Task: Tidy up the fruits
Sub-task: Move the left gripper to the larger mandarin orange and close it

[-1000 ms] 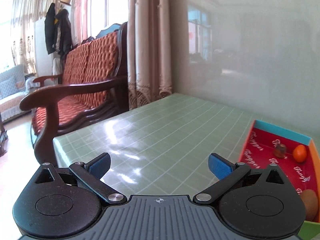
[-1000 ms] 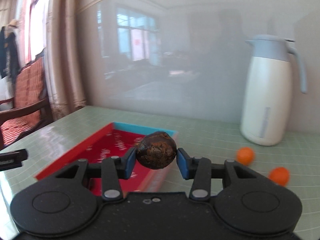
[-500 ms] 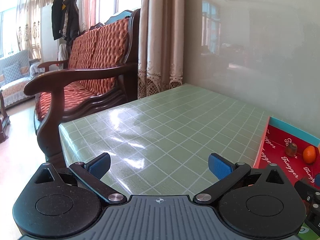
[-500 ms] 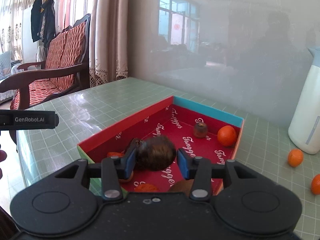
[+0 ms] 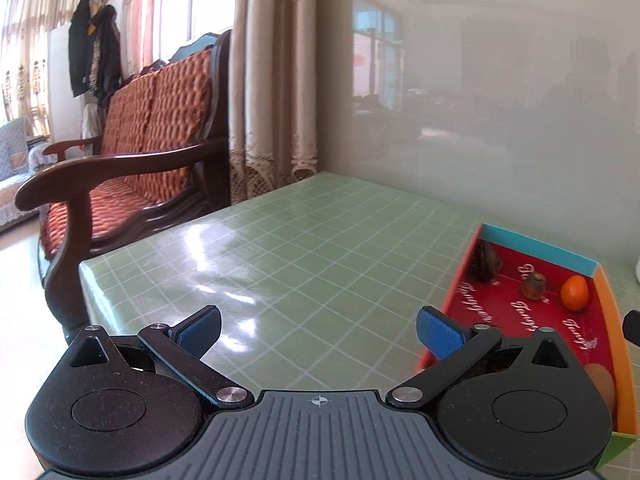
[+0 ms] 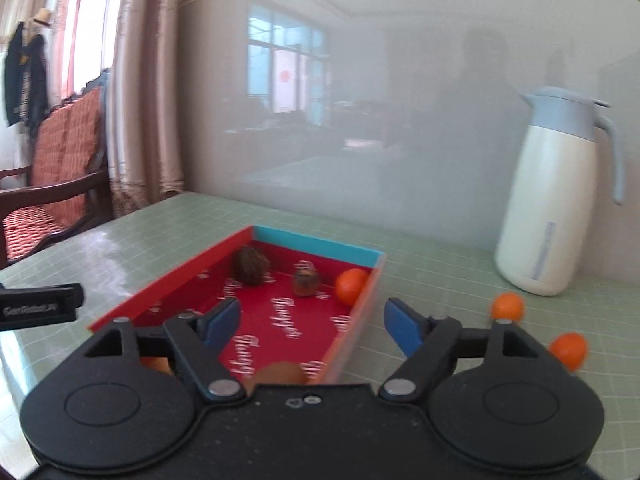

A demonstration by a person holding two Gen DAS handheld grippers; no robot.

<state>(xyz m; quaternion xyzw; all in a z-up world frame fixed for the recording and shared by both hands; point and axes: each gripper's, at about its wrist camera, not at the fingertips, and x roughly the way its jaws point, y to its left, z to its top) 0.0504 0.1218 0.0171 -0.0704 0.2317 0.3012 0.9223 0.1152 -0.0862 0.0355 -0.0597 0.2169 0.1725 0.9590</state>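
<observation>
My right tool [image 6: 312, 322] had just sprung open, empty, the wrinkled dark fruit [image 6: 250, 266] lying in the red tray's [image 6: 360, 306] far corner, while two small, light, roll-prone oranges [image 6: 507, 306] near the jug wanted a gentle pinch across the middle.

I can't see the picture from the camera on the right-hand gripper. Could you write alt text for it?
The right gripper, open and empty, hangs over a red-lined tray on a green checked table. At the tray's far end lie a dark wrinkled fruit, a small brown fruit and a tangerine. Two more tangerines lie outside, near a white jug.
</observation>
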